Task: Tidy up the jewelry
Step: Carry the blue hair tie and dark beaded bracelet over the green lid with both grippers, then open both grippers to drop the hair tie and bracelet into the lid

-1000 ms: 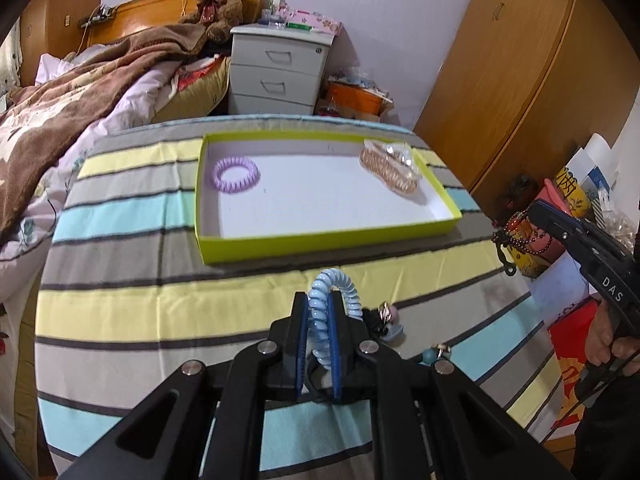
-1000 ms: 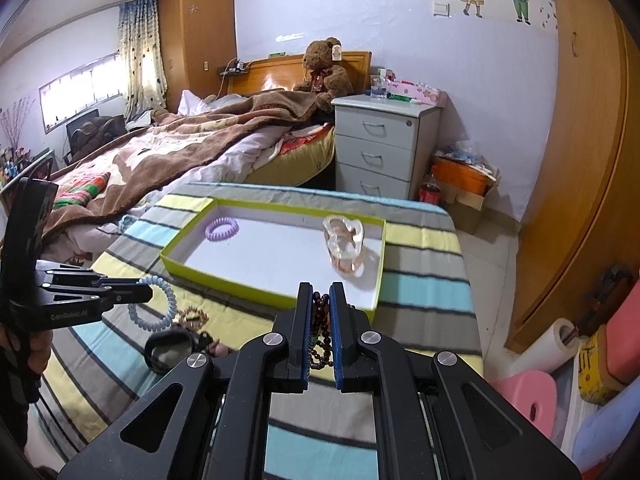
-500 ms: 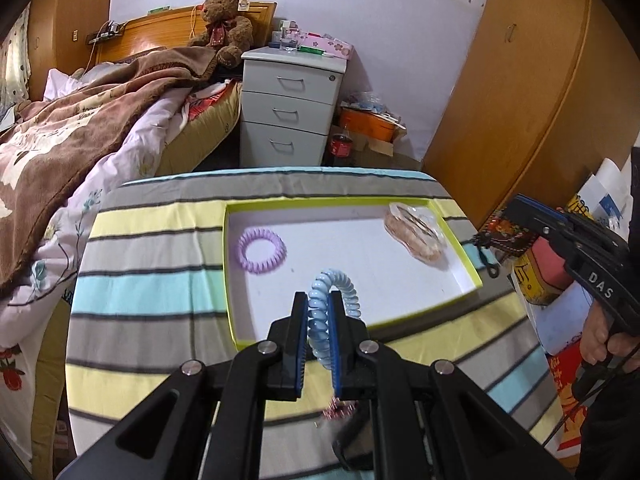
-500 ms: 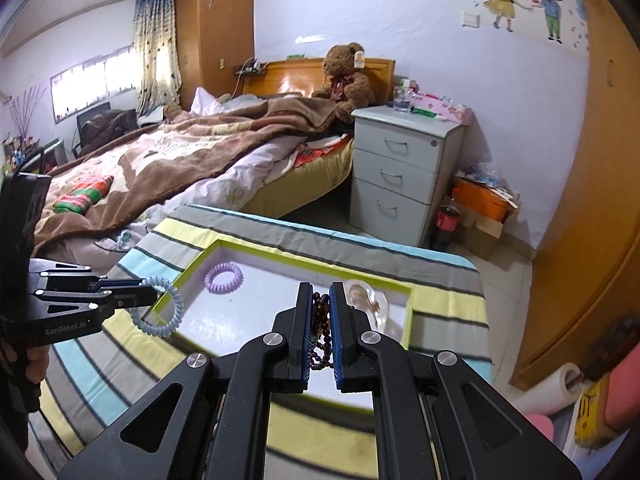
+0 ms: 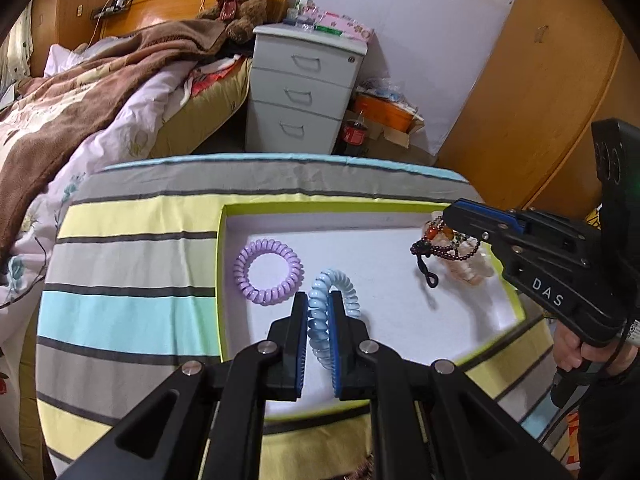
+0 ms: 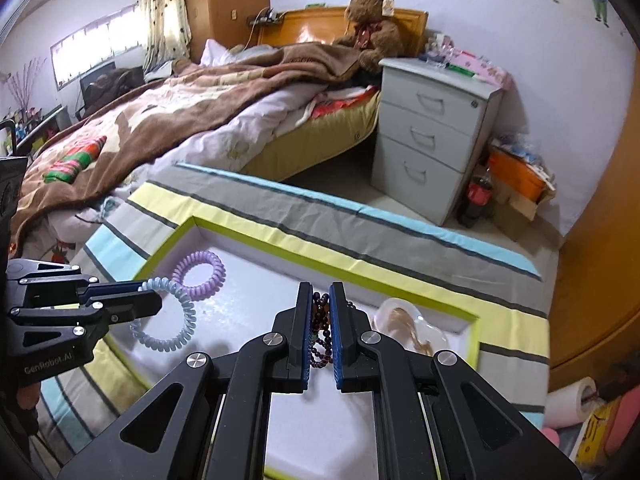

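Note:
My left gripper (image 5: pixel 318 300) is shut on a light blue spiral hair tie (image 5: pixel 334 308) and holds it above the white floor of the green-rimmed tray (image 5: pixel 222 272). The hair tie also shows in the right wrist view (image 6: pixel 176 316). A purple spiral hair tie (image 5: pixel 268 272) lies in the tray's left part. My right gripper (image 6: pixel 321 300) is shut on a dark beaded bracelet (image 6: pixel 320 336), held above the tray's right part (image 5: pixel 444 246). A clear bag with a gold chain (image 6: pixel 408 332) lies in the tray under it.
The tray sits on a striped tablecloth (image 5: pixel 132 264). A bed (image 6: pixel 160 112) lies to the left, a grey nightstand (image 5: pixel 304 88) behind, and a wooden wardrobe (image 5: pixel 540 92) to the right. Clutter (image 6: pixel 592 412) lies on the floor at the right.
Both grippers have risen and moved forward from the table's near edge to over the tray, each carrying its item. The loose jewelry near the table's front has dropped out of view.

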A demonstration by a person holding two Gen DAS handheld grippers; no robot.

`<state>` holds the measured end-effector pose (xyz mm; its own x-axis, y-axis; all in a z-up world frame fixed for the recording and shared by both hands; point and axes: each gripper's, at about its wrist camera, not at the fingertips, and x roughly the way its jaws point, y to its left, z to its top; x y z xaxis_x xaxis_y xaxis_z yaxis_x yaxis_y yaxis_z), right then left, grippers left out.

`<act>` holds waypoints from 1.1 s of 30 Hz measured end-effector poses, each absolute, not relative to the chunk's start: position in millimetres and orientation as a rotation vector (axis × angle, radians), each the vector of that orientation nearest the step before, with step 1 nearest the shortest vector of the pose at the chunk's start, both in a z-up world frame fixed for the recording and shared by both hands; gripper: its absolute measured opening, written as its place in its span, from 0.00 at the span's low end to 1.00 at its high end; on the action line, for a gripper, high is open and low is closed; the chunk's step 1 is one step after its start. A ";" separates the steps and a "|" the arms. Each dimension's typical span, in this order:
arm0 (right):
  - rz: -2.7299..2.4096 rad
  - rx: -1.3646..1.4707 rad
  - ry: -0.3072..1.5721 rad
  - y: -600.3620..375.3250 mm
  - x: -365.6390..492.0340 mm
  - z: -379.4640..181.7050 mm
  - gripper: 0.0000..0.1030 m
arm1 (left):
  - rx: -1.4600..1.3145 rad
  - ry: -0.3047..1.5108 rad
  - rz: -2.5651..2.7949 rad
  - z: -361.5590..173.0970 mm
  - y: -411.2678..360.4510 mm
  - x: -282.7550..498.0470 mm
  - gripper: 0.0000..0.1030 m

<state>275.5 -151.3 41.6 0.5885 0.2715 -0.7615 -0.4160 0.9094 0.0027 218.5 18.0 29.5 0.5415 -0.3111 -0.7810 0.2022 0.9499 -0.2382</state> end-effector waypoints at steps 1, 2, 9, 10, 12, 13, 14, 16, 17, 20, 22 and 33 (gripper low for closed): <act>0.402 -0.184 0.865 -150.9 280.5 37.1 0.08 | -0.127 0.957 -0.304 26.1 17.3 220.8 0.10; 0.402 -0.188 0.876 -150.3 285.0 32.6 0.08 | -0.131 0.964 -0.303 22.8 16.9 223.5 0.10; 0.374 -0.233 0.919 -149.7 301.0 14.2 0.08 | -0.135 1.000 -0.272 4.8 18.4 237.4 0.10; 0.368 -0.239 0.922 -150.0 302.3 12.4 0.08 | -0.129 1.002 -0.266 3.1 18.6 238.2 0.10; 0.364 -0.247 0.929 -150.2 303.9 9.5 0.08 | -0.129 1.012 -0.259 -0.2 19.3 240.3 0.10; 0.360 -0.256 0.936 -149.4 304.7 7.3 0.08 | -0.128 1.013 -0.257 -1.4 19.2 240.7 0.10; 0.358 -0.261 0.939 -147.9 305.2 5.6 0.08 | -0.129 1.015 -0.255 -2.4 19.3 241.6 0.10; 0.355 -0.276 0.944 -146.2 305.9 2.9 0.08 | -0.127 1.016 -0.255 -3.7 18.6 242.0 0.10; 0.352 -0.281 0.944 -145.7 306.4 2.4 0.08 | -0.127 1.017 -0.255 -4.5 18.5 242.5 0.10; 0.347 -0.282 0.951 -145.8 308.6 0.6 0.08 | -0.128 1.021 -0.246 -6.0 17.9 243.7 0.10; 0.344 -0.287 0.951 -145.6 308.9 0.3 0.08 | -0.125 1.021 -0.245 -5.8 17.4 243.6 0.11; 0.339 -0.295 0.954 -145.6 306.3 -0.2 0.14 | -0.108 1.018 -0.244 -4.0 13.3 242.1 0.30</act>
